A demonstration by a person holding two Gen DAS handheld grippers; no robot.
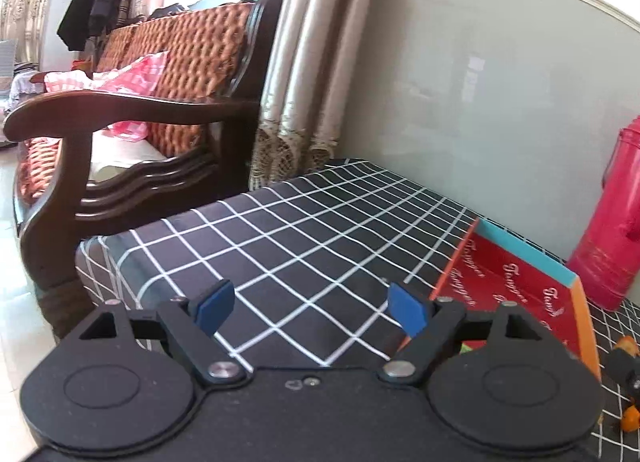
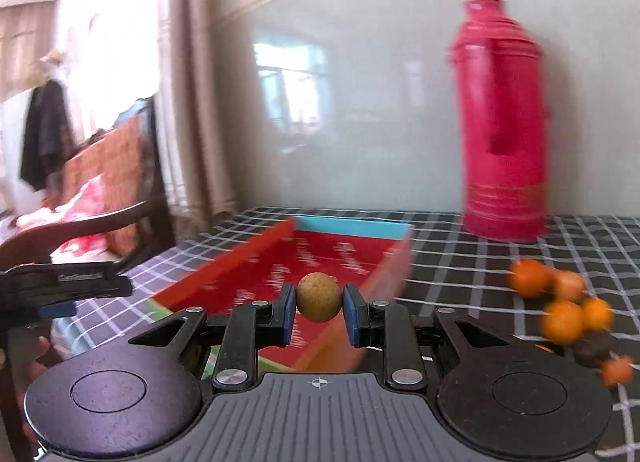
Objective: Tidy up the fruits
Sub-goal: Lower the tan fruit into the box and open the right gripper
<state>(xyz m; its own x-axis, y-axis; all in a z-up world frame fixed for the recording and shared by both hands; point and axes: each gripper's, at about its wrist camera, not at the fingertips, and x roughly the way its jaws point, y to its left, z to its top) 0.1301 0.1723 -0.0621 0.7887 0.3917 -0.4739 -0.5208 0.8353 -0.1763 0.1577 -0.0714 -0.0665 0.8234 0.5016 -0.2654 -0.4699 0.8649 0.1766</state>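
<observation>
The right gripper (image 2: pixel 319 312) is pinching a small tan round fruit (image 2: pixel 319 296) between its blue pads, over the red box (image 2: pixel 340 254). Orange fruits (image 2: pixel 560 318) are lying to its right. The left gripper (image 1: pixel 308 308) is hovering wide open, holding nothing, with the box just right of it.

A dark wooden sofa (image 1: pixel 132 110) with woven orange cushions stands beside beige curtains (image 1: pixel 316 62). Behind the checked worktop (image 1: pixel 280 230) is a pale glossy wall (image 1: pixel 500 82).
</observation>
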